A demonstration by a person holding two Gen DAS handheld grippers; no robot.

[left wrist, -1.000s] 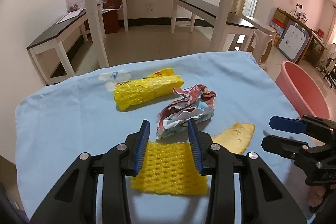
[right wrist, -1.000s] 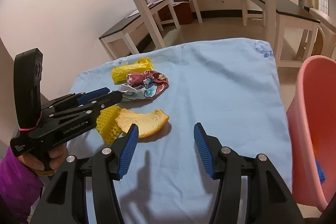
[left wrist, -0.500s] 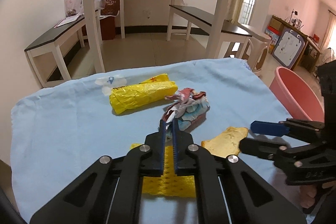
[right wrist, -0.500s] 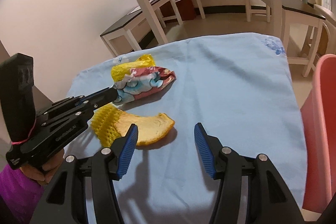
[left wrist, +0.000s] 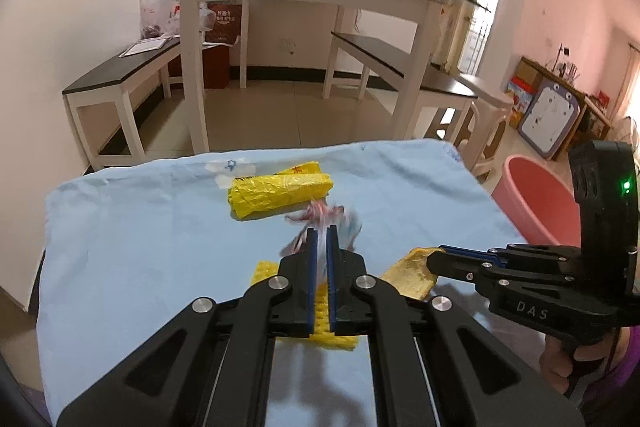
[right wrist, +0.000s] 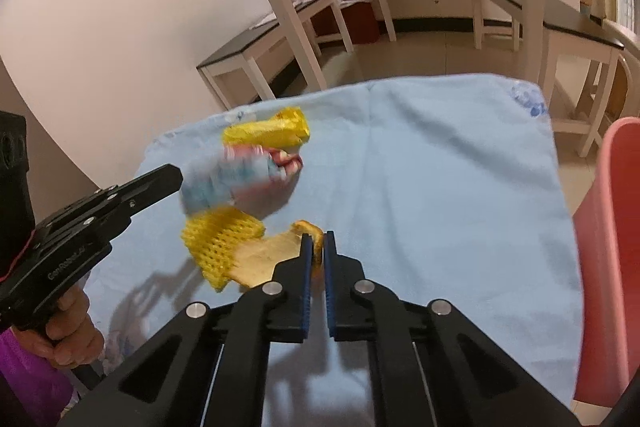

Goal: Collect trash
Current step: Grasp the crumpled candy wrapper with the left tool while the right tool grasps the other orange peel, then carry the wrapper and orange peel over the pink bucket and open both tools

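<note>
Left claw [left wrist: 319, 239] clenched on crumpled wrapper [right wrist: 236, 179]; right claw [right wrist: 314, 247] clenched on peel [right wrist: 268, 255] — foam net [right wrist: 218, 241], yellow bag [left wrist: 280, 193] left on bench [right wrist: 440, 167]; pink tub [left wrist: 532, 199] awaits — nothing binned yet.

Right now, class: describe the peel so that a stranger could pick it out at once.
Find the blue cloth with the pink tub at its right edge. On its near part, the peel lies against the yellow foam net, its end pinched in the right gripper. It alone is flat, pale inside and orange-rimmed.
</note>
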